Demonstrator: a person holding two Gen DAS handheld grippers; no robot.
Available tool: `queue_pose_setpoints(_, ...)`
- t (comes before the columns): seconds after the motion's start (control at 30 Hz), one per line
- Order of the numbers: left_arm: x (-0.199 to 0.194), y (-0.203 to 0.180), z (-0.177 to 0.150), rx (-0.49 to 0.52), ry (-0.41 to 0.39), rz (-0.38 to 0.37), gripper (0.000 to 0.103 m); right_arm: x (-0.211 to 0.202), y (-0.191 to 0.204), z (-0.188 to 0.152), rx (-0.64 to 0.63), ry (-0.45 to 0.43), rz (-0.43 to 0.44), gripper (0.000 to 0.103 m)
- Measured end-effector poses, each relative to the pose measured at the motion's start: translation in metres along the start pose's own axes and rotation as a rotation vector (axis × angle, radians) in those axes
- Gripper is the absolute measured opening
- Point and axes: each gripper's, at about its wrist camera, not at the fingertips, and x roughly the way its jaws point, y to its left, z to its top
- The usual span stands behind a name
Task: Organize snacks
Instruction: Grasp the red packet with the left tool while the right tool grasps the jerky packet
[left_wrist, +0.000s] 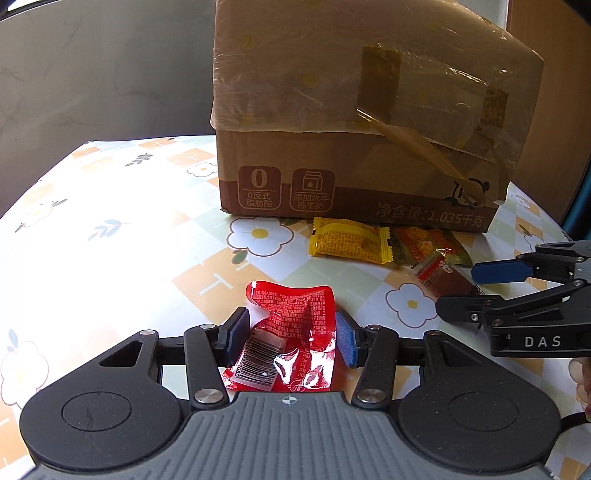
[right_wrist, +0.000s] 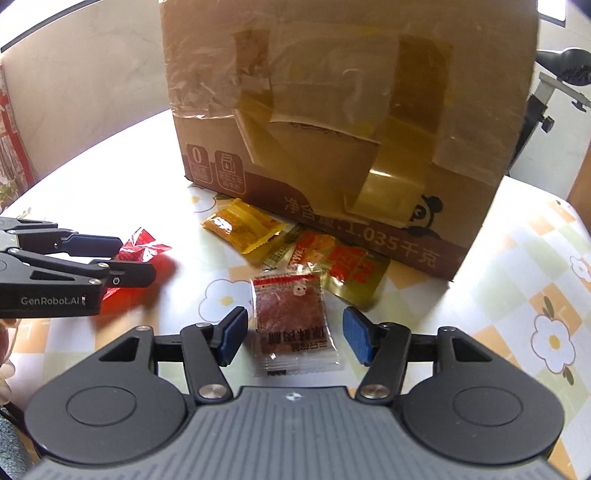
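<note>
My left tongs (left_wrist: 291, 332) clamp the red packet (left_wrist: 291, 332) for boxing; my right tongs (right_wrist: 291, 338) stand apart around the clear jerky packet (right_wrist: 291, 321), ready to grab.

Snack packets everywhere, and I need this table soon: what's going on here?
A person is sorting snacks with two handheld grippers. The left gripper grips a red packet. The right gripper stands open around a clear packet lying on the table. A yellow packet and another lie before the box.
</note>
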Motion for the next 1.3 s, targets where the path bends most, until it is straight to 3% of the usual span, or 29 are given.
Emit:
queue_pose_setpoints(0.2,-0.001,0.0,0.0,0.002,0.002,-0.001,0.053,0.005,0.003,0.002,-0.021,-0.002,0.01,0.058)
queue_pose_setpoints(0.37,-0.006,-0.003,-0.002,0.007,0.0,-0.018,0.05,0.0,0.004,0.001,-0.009,0.004,0.029,0.045)
queue_pose_setpoints(0.5,-0.014,-0.006,0.001,0.024,-0.03,-0.031,0.036,-0.01,0.004,-0.002,0.005,-0.02,0.047,0.044)
queue_pose_setpoints(0.67,-0.013,-0.009,0.0,0.029,-0.013,-0.032,0.037,-0.019,0.004,-0.006,0.011,-0.027,0.053,0.044)
queue_pose_setpoints(0.73,-0.011,-0.008,0.0,0.016,0.009,-0.034,0.045,-0.021,0.003,-0.008,0.019,-0.021,0.054,0.044)
queue_pose_setpoints(0.77,-0.009,-0.007,-0.001,0.009,0.019,-0.03,0.058,-0.021,0.003,-0.009,0.02,-0.019,0.053,0.044)
queue_pose_setpoints(0.8,-0.007,-0.005,-0.002,0.007,0.023,-0.016,0.064,-0.022,0.004,-0.01,0.02,-0.017,0.054,0.044)
queue_pose_setpoints(0.97,0.001,0.0,0.0,0.044,0.036,-0.014,0.064,-0.024,0.003,-0.011,0.021,-0.014,0.054,0.044)
queue_pose_setpoints(1.07,0.003,-0.005,-0.001,0.101,0.023,-0.003,0.057,-0.024,0.003,-0.011,0.024,-0.012,0.054,0.044)
queue_pose_setpoints(1.1,0.002,-0.004,-0.001,0.096,0.019,-0.01,0.051,-0.024,0.003,-0.011,0.024,-0.013,0.054,0.044)
queue_pose_setpoints(1.3,-0.002,0.0,0.0,0.051,0.018,-0.049,0.049,-0.029,0.001,-0.007,0.024,-0.031,0.054,0.044)
